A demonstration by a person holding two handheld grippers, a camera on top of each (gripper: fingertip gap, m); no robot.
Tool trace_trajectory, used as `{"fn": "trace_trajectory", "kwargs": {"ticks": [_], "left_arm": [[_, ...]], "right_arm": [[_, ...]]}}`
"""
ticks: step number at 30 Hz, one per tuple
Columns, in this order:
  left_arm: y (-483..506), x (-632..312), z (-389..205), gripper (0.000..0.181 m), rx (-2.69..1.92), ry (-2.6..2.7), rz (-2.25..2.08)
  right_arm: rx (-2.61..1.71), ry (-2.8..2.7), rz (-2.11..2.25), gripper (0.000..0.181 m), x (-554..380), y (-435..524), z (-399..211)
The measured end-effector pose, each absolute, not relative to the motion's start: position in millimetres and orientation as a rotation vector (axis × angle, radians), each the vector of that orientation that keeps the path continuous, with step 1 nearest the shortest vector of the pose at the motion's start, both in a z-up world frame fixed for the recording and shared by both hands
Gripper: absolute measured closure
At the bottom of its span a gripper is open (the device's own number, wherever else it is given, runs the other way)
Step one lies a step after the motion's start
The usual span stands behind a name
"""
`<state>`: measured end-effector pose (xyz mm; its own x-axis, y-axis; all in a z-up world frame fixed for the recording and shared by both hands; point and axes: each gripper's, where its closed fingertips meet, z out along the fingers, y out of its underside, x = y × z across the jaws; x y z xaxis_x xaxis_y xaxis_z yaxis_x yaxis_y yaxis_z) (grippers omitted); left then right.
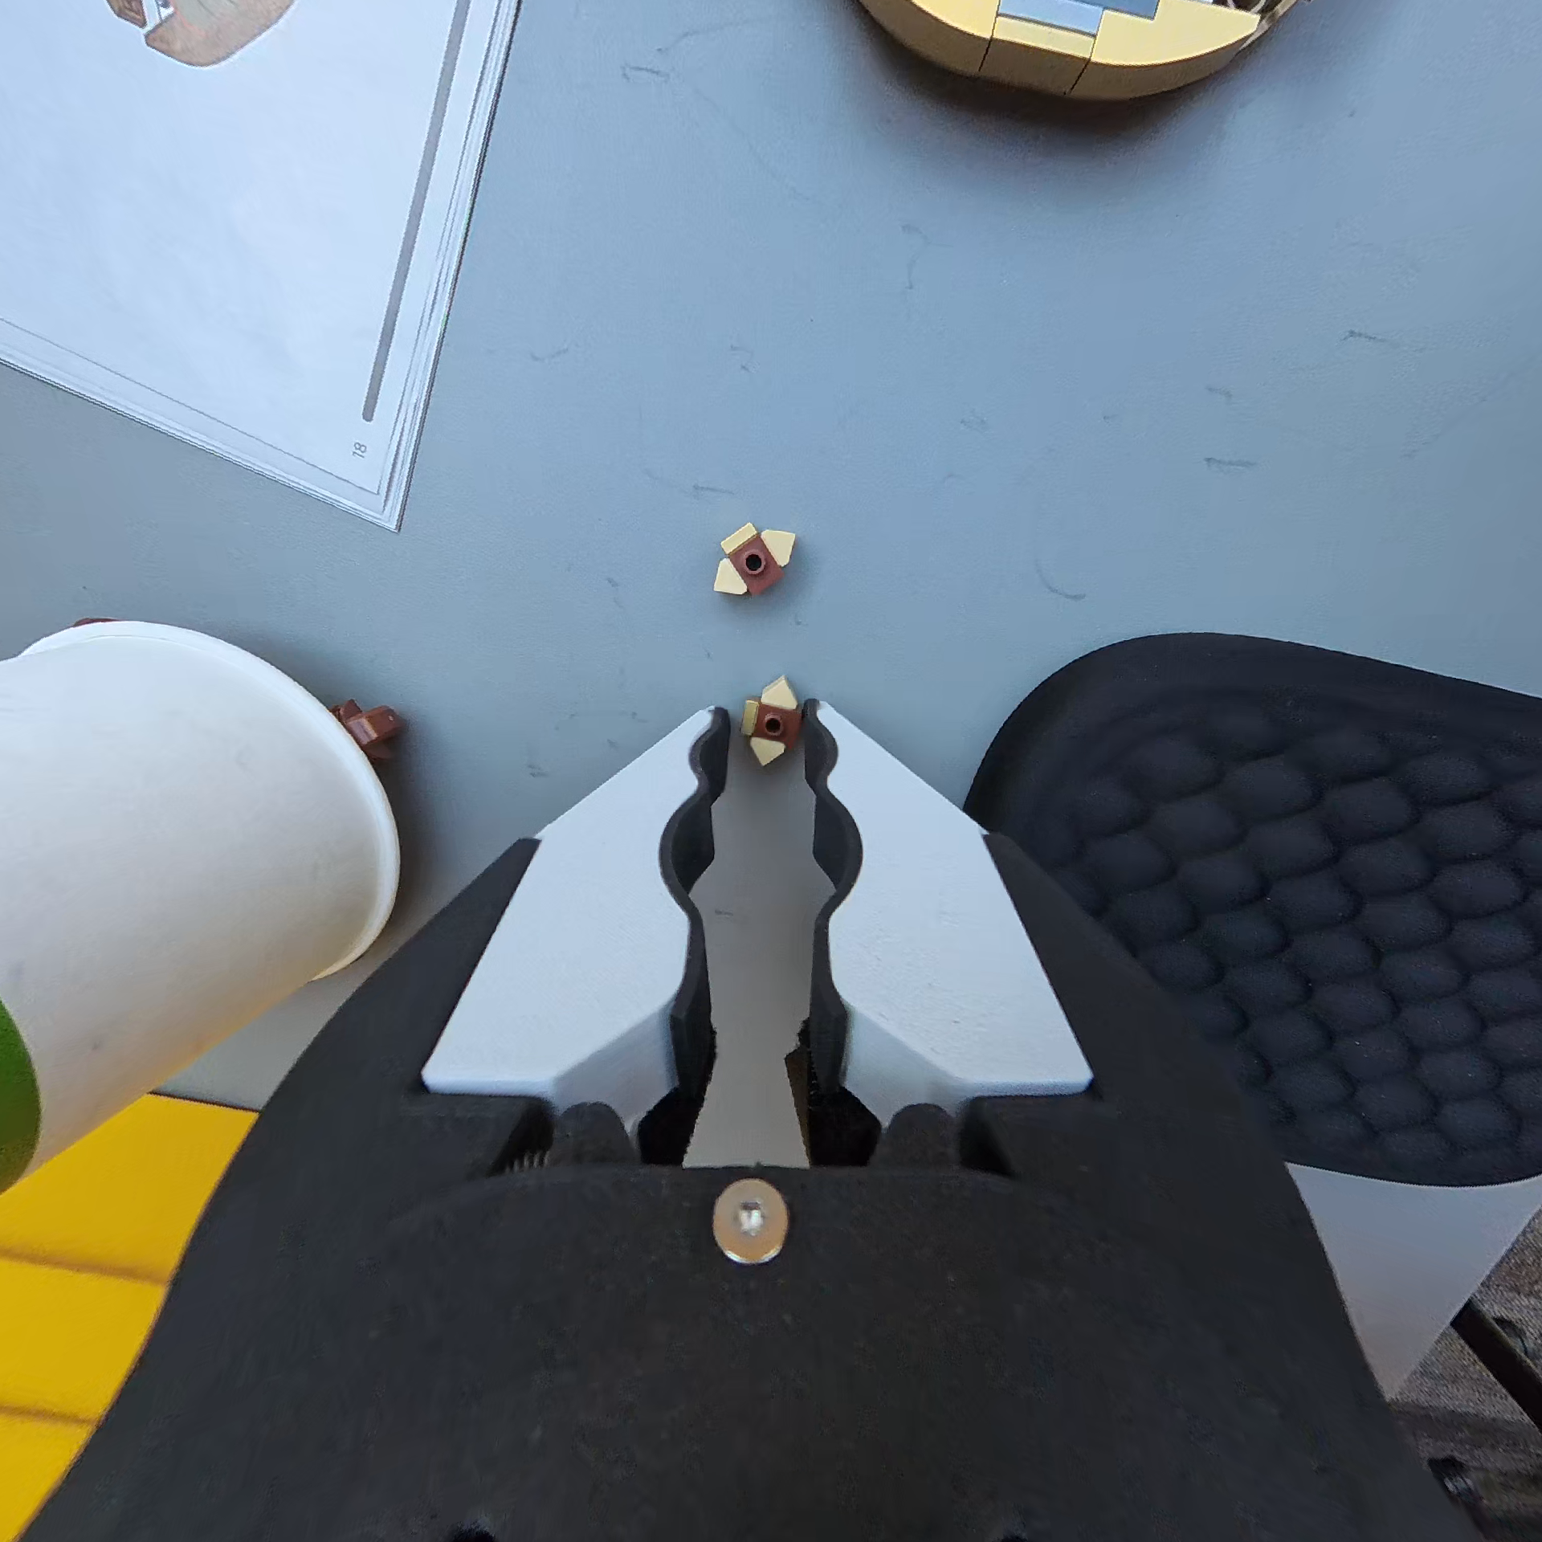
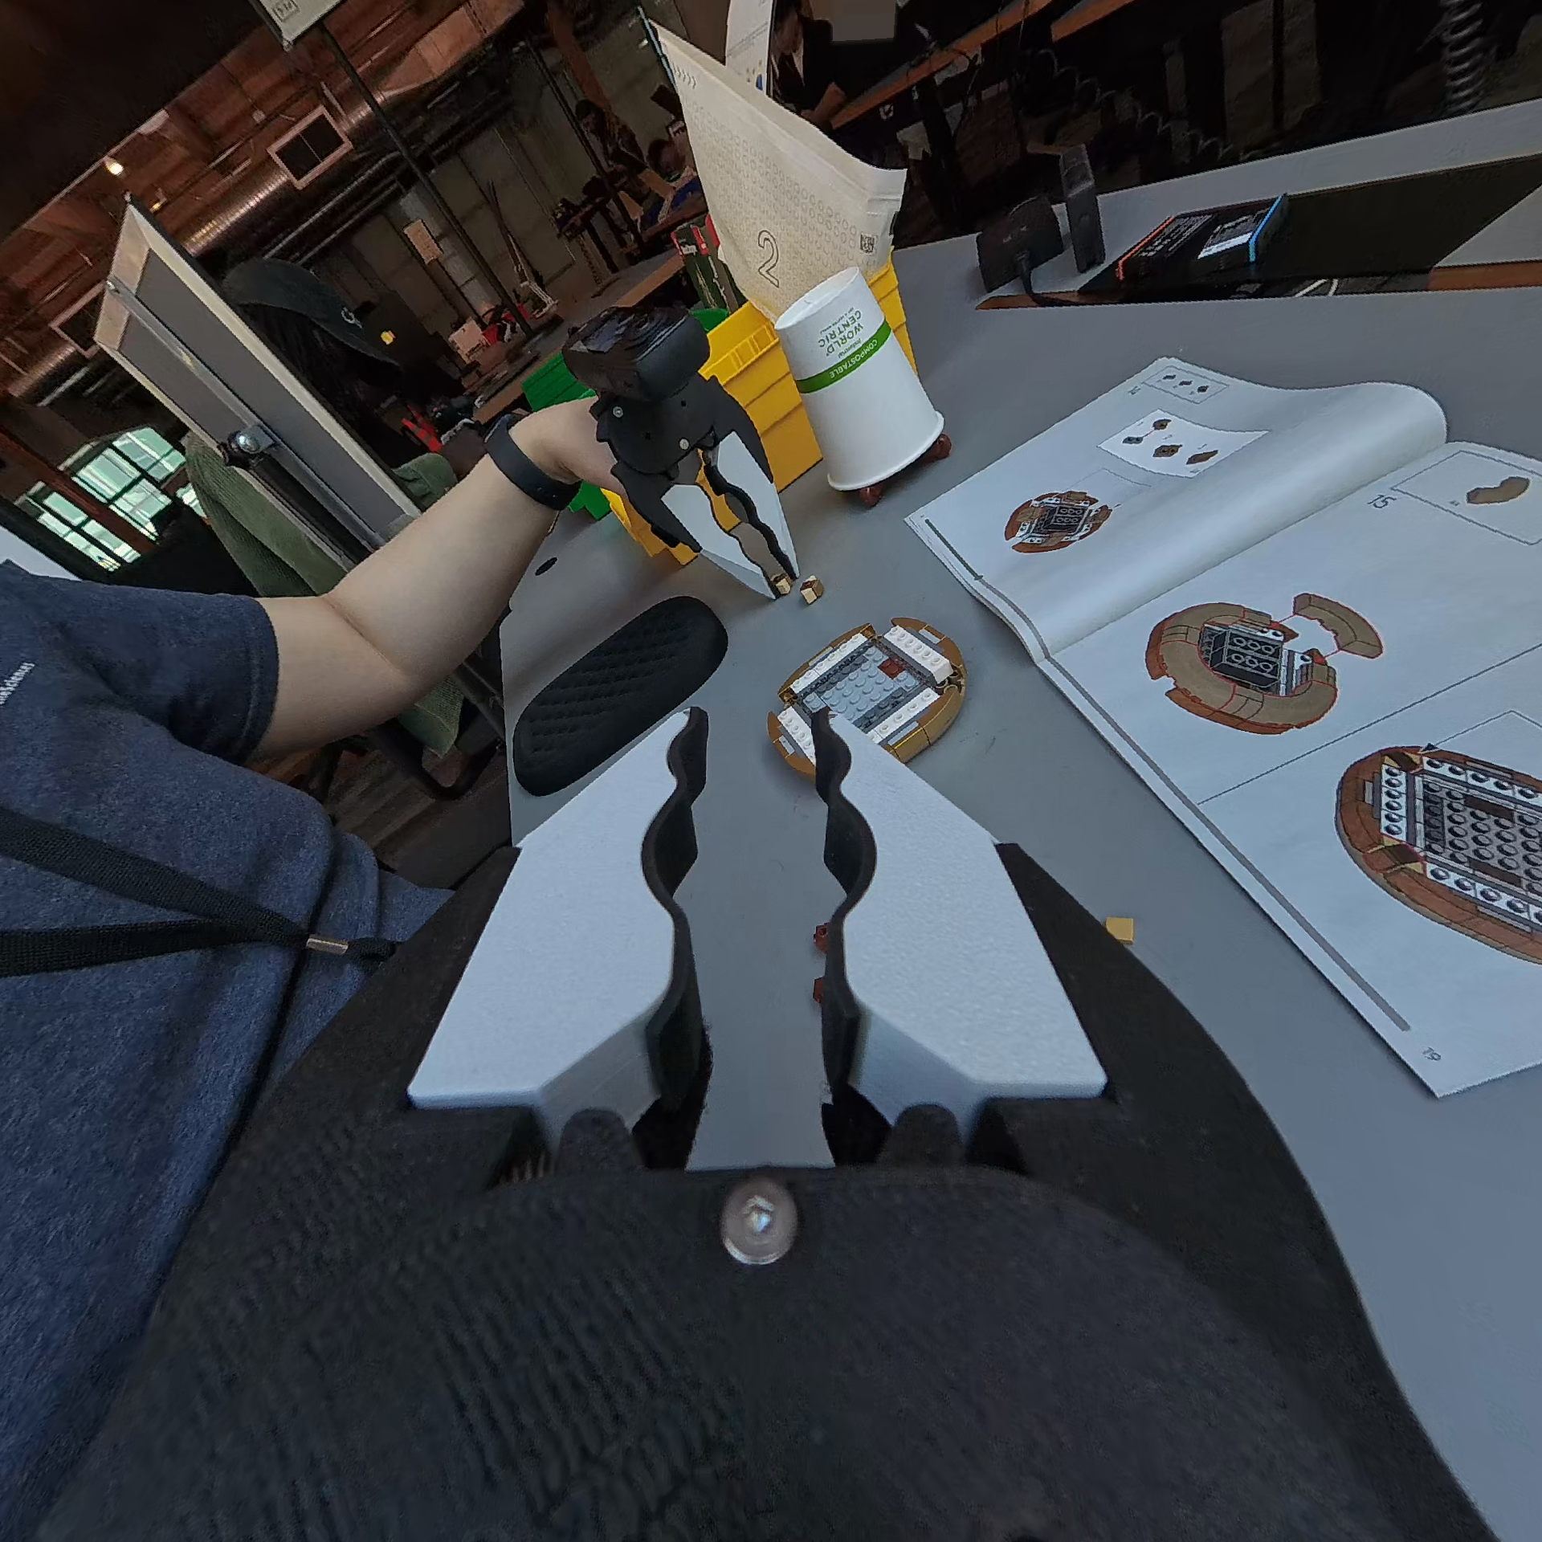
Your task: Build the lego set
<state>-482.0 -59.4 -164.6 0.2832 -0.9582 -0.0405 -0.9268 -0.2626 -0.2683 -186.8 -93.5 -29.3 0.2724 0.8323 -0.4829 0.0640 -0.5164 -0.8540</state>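
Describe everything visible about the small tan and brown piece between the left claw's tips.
The small tan and brown piece is a tiny assembly: a reddish-brown square core with a dark centre hole, tan wedges sticking out above, below and to one side. It looks like glossy plastic. It sits at the very tips of the left claw, flanked closely by both black pads; true contact cannot be confirmed, nor whether it rests on the grey table. A matching piece lies just beyond, apart.

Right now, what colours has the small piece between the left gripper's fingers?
Reddish-brown middle with tan tips on the small piece; the left wrist view shows it best.
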Motion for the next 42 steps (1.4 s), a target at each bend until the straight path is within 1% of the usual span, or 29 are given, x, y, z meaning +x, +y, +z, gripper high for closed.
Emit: {"fn": "trace_trajectory", "kwargs": {"ticks": [2,5,8,11,13,17,20,25,28,31,36,42], "left_arm": [[-60.6,-486.4,-164.0,0.158,-2.319,1.745,-0.162],[-59.1,-486.3,-150.8,0.153,-2.298,1.662,-0.189],[-53.3,-477.4,-118.6,0.153,-2.201,1.482,-0.274],[-48.8,-460.5,-74.7,0.147,-2.005,1.252,-0.369],[-55.0,-443.7,-45.7,0.144,-1.851,1.108,-0.48],[-74.1,-414.5,-15.5,0.124,-1.648,0.898,-0.629],[-90.1,-388.2,-16.0,0.117,-1.6,0.834,-0.717],[-112.9,-342.6,-29.2,0.114,-1.589,0.799,-0.89],[-118.2,-327.5,-43.7,0.108,-1.632,0.836,-0.892],[-120.2,-320.8,-51.5,0.104,-1.659,0.868,-0.875],[-120.2,-318.2,-45.3,0.1,-1.65,0.836,-0.932],[-111.6,-323.9,-47.8,0.097,-1.681,0.788,-0.895]], "right_arm": [[-1.8,-0.81,1.308,0.156,-184.8,-93.0,-28.6],[-1.777,-0.809,1.298,0.156,-182.1,-93.2,-25.5],[-1.731,-0.834,1.228,0.156,-177.8,-92.4,-23.7],[-1.717,-0.872,1.054,0.155,-170.4,-86.1,-29.5],[-1.726,-0.932,0.919,0.148,-165.0,-83.9,-38.9],[-1.79,-0.976,0.743,0.145,-158.1,-79.4,-60.1],[-1.799,-0.969,0.647,0.146,-153.2,-75.9,-70.1],[-1.802,-0.921,0.515,0.146,-142.4,-68.4,-82.6],[-1.825,-0.912,0.502,0.145,-138.4,-68.4,-91.8],[-1.833,-0.901,0.506,0.146,-136.9,-69.5,-96.6],[-1.848,-0.899,0.505,0.146,-136.5,-70.3,-101.9],[-1.862,-0.913,0.462,0.146,-137.2,-66.7,-105.8]]}}
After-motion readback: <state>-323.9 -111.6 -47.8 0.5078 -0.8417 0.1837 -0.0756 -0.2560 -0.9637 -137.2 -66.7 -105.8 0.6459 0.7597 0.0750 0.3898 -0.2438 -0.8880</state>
